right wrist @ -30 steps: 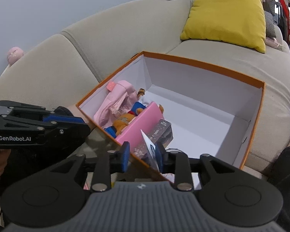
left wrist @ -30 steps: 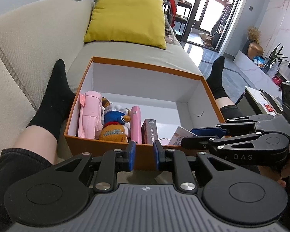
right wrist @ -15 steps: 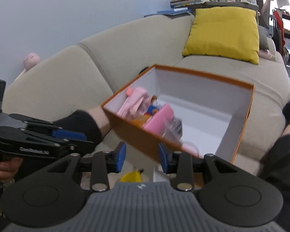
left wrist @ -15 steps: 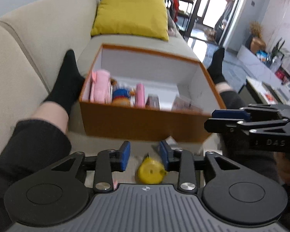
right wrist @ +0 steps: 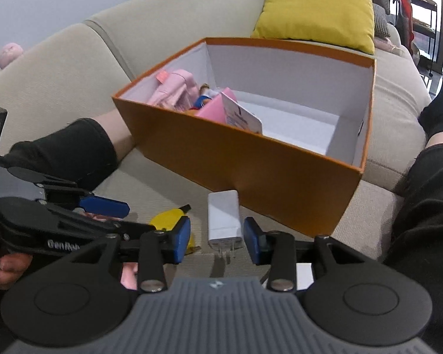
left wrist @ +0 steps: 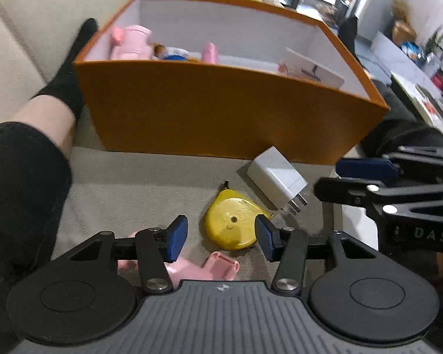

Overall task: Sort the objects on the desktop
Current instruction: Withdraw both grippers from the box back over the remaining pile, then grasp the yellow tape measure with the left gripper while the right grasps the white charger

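- The orange box (left wrist: 221, 112) sits on the beige sofa (left wrist: 138, 183), already holding pink items and a card.
- The left gripper (left wrist: 220, 236) is opening, its jaws straddling the yellow tape measure (left wrist: 230, 224) without touching.
- The right gripper (right wrist: 217, 239) is opening around the white charger (right wrist: 224, 218), just beside the box.

One orange box (left wrist: 221, 112), one white charger (left wrist: 276, 181), one yellow tape measure (left wrist: 231, 224) (all on the sofa (left wrist: 133, 183)), two tongs (left wrist: 221, 233) (right wrist: 217, 237).
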Available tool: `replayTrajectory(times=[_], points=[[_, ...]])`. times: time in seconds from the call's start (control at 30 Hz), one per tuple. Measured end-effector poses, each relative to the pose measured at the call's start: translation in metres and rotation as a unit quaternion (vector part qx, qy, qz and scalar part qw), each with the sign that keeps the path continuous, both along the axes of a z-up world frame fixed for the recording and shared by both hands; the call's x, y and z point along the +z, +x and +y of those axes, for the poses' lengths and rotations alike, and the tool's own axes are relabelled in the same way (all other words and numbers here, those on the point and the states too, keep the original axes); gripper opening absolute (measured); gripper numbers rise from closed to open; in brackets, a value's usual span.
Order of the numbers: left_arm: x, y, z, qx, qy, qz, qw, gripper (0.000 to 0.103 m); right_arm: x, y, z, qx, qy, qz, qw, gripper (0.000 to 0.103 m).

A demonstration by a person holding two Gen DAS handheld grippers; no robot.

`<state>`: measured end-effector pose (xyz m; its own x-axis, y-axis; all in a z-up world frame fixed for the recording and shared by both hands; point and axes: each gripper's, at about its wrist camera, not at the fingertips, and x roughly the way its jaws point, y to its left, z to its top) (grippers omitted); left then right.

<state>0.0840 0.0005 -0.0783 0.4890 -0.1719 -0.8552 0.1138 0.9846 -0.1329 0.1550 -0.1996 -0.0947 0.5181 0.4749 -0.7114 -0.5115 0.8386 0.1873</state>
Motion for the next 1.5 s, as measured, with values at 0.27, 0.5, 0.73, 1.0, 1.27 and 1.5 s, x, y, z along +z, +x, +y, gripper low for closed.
replayTrajectory(times=[0.27, 0.5, 0.73, 1.0, 1.27, 1.5], points=[[-0.021, 0.020, 0.004, 0.005, -0.014, 0.038, 0.9992, 0.065, -0.021, 0.020, 0.014, 0.016, -0.015, 0.016, 1.000, 0.043], [-0.028, 0.027, 0.016, 0.013, -0.051, 0.051, 0.9973, 0.065, -0.037, 0.036, 0.010, 0.008, -0.001, 0.046, 0.999, 0.043], [-0.027, 0.025, 0.015, 0.006, -0.059, 0.042, 0.9974, 0.061, -0.040, 0.038, 0.004, 0.004, 0.021, 0.064, 0.998, 0.042], [-0.018, 0.016, 0.007, 0.004, -0.045, 0.008, 0.9989, 0.037, -0.039, 0.032, 0.011, 0.016, -0.007, 0.047, 0.999, 0.042], [-0.001, -0.002, -0.005, -0.030, -0.025, -0.019, 0.9990, 0.025, -0.041, 0.029, 0.023, 0.035, -0.038, 0.024, 0.998, 0.042], [0.003, -0.011, -0.021, -0.061, 0.019, -0.034, 0.9974, 0.024, -0.037, 0.028, 0.016, 0.027, -0.039, 0.027, 0.998, 0.035]])
